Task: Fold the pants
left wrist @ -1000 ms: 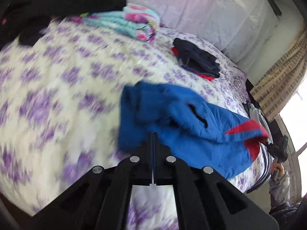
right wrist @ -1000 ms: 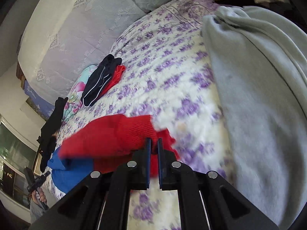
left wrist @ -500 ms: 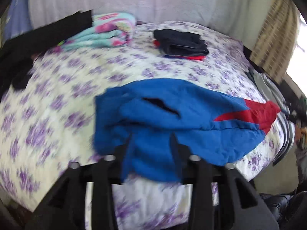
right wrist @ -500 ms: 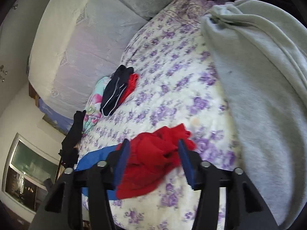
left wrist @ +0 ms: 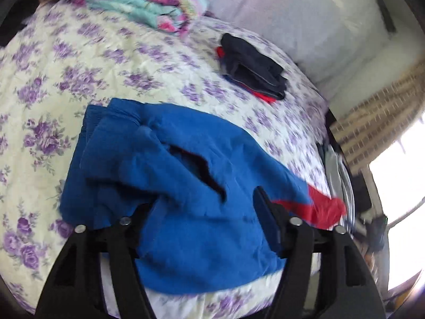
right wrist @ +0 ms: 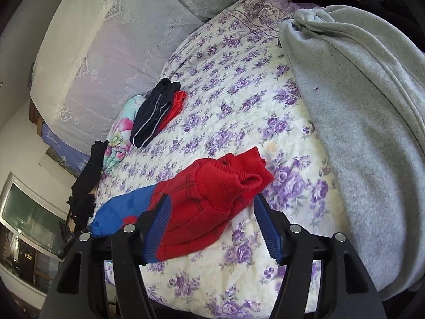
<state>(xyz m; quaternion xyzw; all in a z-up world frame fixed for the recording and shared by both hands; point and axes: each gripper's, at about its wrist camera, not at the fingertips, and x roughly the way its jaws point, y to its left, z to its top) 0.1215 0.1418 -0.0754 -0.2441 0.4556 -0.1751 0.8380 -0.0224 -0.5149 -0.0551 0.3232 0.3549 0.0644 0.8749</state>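
Observation:
The blue and red pants (left wrist: 186,199) lie crumpled lengthwise on the floral bedspread (left wrist: 93,61). The blue waist end is in the left wrist view, the red cuff end (right wrist: 212,194) in the right wrist view. My left gripper (left wrist: 204,207) is open, its fingers straddling the blue fabric without holding it. My right gripper (right wrist: 212,212) is open above the red end, holding nothing.
A folded dark and red garment pile (left wrist: 252,71) lies farther up the bed, also in the right wrist view (right wrist: 156,114). A teal floral bundle (left wrist: 159,13) sits near the pillows. A grey blanket (right wrist: 358,106) covers the bed's right side. A black garment (right wrist: 87,180) hangs at the left edge.
Both grippers were shut on the pants a second ago. Both have opened and let go, and the pants now lie on the bed.

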